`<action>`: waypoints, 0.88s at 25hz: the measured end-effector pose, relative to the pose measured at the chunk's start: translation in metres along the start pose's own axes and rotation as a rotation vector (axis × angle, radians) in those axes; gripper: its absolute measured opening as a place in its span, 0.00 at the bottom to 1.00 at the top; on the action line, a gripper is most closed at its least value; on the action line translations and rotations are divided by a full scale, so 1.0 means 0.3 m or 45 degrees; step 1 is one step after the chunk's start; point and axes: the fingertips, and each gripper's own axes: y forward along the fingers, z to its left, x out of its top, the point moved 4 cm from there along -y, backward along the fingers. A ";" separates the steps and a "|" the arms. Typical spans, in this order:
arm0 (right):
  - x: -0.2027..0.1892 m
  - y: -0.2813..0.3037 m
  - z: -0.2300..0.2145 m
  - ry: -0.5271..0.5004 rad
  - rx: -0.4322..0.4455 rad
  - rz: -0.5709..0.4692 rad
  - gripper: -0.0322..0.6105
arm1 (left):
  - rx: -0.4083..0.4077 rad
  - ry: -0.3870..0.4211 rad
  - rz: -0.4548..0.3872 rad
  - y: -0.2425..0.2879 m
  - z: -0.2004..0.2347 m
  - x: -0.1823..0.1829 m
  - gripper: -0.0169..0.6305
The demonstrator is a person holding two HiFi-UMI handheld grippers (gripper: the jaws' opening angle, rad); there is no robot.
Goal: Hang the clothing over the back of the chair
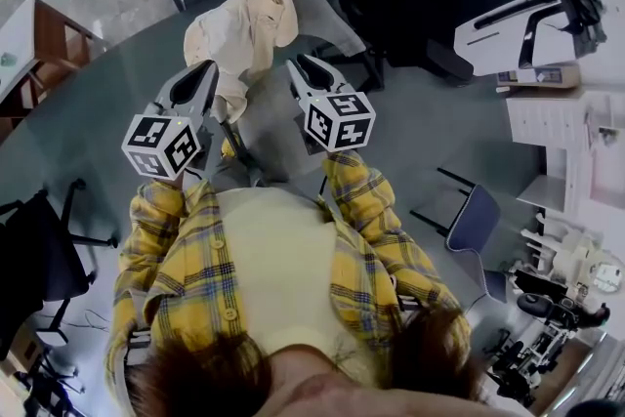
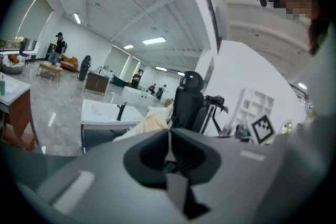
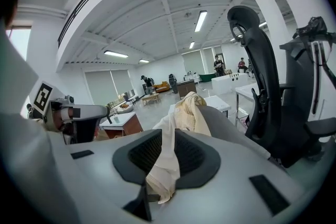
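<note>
Head view shows both plaid-sleeved arms bent and raised in front of the chest, with the left gripper [image 1: 207, 71] and right gripper [image 1: 301, 65] pointing away toward the grey chair [image 1: 324, 19]. The cream clothing [image 1: 249, 20] lies bunched over the chair's back, just beyond the grippers. Right gripper view shows its tongs clamped on a hanging fold of the clothing. Left gripper view shows its tongs pressed together, but whether any fabric is pinched there is hard to make out. The chair's lower part is hidden behind the grippers and arms.
</note>
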 end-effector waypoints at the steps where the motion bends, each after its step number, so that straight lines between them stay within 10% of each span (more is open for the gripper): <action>1: -0.005 -0.003 0.000 0.005 -0.004 -0.006 0.16 | -0.007 0.001 -0.002 0.000 -0.006 0.002 0.05; 22: -0.033 -0.082 0.032 0.092 0.010 -0.021 0.07 | 0.047 0.033 0.092 0.007 -0.031 -0.082 0.04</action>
